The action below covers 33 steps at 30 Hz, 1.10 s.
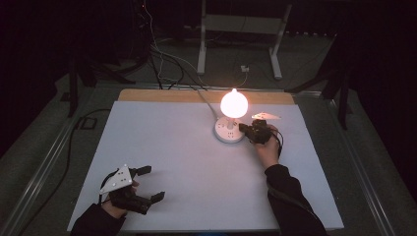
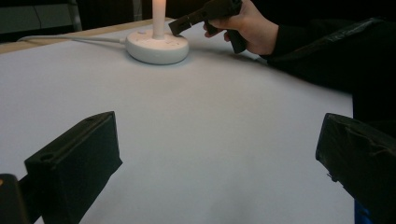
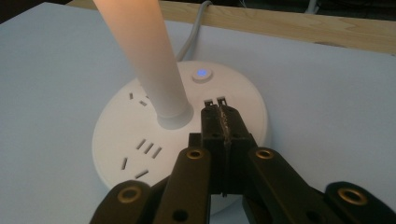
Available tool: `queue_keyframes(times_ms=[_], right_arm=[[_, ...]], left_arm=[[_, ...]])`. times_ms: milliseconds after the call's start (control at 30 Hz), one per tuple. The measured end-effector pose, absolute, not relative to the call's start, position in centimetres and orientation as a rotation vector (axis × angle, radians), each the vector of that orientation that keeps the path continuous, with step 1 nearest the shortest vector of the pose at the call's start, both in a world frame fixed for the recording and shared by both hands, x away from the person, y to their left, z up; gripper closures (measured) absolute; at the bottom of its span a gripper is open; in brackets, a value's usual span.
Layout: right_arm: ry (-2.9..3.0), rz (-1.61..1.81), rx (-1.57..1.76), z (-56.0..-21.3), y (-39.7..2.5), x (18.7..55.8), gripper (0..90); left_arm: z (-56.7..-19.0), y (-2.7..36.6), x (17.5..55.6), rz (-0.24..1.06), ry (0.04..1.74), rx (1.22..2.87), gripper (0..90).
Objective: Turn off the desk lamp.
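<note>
Only the lit lamp (image 1: 233, 104) on its round socket base (image 1: 227, 132) interrupts the table (image 1: 162, 142).

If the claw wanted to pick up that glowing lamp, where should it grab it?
Probably the lamp's narrow white stem, just above the round socket base, coming in level from the side. The stem stands upright and looks slim enough to fit between two jaws; the glowing bulb on top is wide and round. The right claw, jaws together, already sits beside the stem.
</note>
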State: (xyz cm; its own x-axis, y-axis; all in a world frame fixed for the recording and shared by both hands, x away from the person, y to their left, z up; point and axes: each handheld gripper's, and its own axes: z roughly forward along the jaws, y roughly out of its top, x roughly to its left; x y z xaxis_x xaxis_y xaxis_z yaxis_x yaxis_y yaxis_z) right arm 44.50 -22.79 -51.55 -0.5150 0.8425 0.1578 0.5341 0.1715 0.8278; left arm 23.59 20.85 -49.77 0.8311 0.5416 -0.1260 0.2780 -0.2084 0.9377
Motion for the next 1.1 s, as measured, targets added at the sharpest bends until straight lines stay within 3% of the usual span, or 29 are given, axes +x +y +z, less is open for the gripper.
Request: queue_keyframes(times_ms=[333, 667, 1100], right_arm=[[2.114, 1.265, 1.287, -51.8, -22.3, 44.5, 90.0], [2.079, 1.289, 1.284, -49.2, -22.5, 44.2, 90.0], [2.071, 1.289, 1.276, -48.4, -22.8, 44.1, 90.0]], left_arm=[[-49.8, 20.8, 23.6, 0.27, 0.624, 1.805, 0.5], [-49.8, 20.8, 23.6, 0.27, 0.625, 1.802, 0.4], [-49.8, 20.8, 23.6, 0.269, 0.625, 1.802, 0.4]])
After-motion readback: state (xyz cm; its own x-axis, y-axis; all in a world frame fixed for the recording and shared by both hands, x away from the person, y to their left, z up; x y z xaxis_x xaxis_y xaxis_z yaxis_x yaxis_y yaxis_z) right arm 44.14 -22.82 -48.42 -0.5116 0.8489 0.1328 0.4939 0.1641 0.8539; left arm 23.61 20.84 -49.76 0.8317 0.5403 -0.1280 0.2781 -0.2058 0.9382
